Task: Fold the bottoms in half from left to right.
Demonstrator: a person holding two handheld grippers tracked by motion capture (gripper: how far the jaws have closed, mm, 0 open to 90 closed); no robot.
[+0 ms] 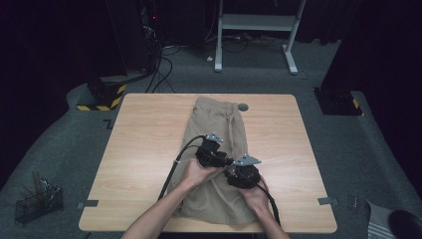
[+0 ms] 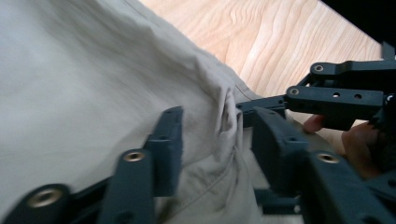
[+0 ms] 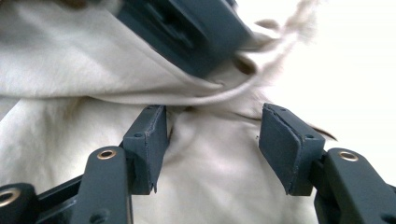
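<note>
Beige cloth, a pair of trousers (image 1: 219, 149), lies along the middle of the wooden table (image 1: 144, 149), with the waist at the far end. Both tongs work close together at the middle of the trousers. The left tongs (image 2: 215, 140) stand apart, and a raised fold of the cloth (image 2: 229, 116) sits between the jaws, but the pads do not press on it. The right tongs (image 3: 212, 140) are also apart, wide, over the cloth near a thick seam (image 3: 196, 93). In the high view the left tongs (image 1: 226, 160) and the right tongs (image 1: 234, 172) almost touch each other
</note>
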